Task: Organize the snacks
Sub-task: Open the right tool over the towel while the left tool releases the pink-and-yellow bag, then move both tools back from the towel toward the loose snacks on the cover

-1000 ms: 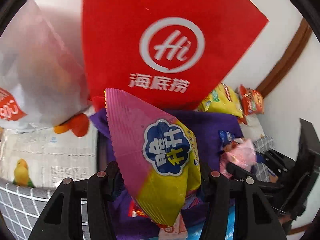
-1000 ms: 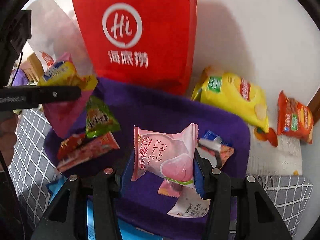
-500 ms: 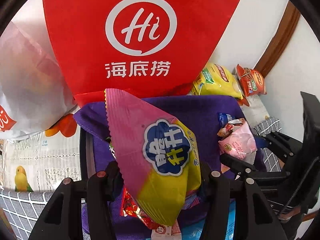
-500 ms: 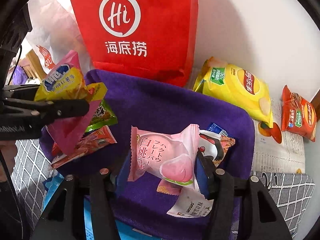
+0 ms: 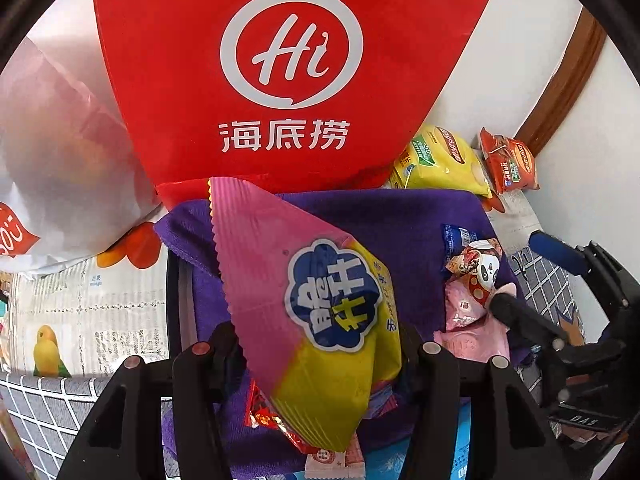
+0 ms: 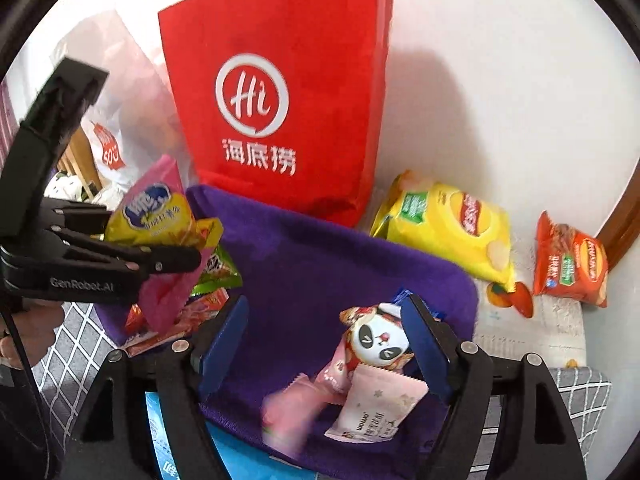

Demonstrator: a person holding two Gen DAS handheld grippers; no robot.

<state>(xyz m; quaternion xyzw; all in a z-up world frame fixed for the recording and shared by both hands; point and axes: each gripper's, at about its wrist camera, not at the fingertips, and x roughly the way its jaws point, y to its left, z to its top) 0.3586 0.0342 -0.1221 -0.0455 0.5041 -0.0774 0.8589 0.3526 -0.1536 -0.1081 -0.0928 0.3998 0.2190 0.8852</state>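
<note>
My left gripper (image 5: 316, 334) is shut on a pink-and-yellow snack packet (image 5: 320, 312) and holds it above the purple cloth-lined tray (image 5: 380, 216). The right wrist view shows that same packet (image 6: 156, 216) at the left, over the tray's left end. My right gripper (image 6: 325, 300) hangs over the tray's right part with its jaws opening, and its blue pads touch nothing. Below it a pink peach packet (image 6: 292, 412), blurred, lies loose on the purple cloth (image 6: 320, 256). A panda-print snack (image 6: 376, 340) and a white packet (image 6: 380, 404) lie beside it.
A tall red paper bag (image 6: 280, 100) stands behind the tray against the white wall. A yellow chip bag (image 6: 448, 224) and an orange snack bag (image 6: 572, 264) lie to its right. A white plastic bag (image 5: 60, 160) sits at the left. Green and red packets (image 6: 216, 276) lie under the left gripper.
The right gripper's jaws spread and let go of the pink peach packet, which dropped onto the purple cloth; the gripper rose slightly. The left gripper kept its hold on its packet.
</note>
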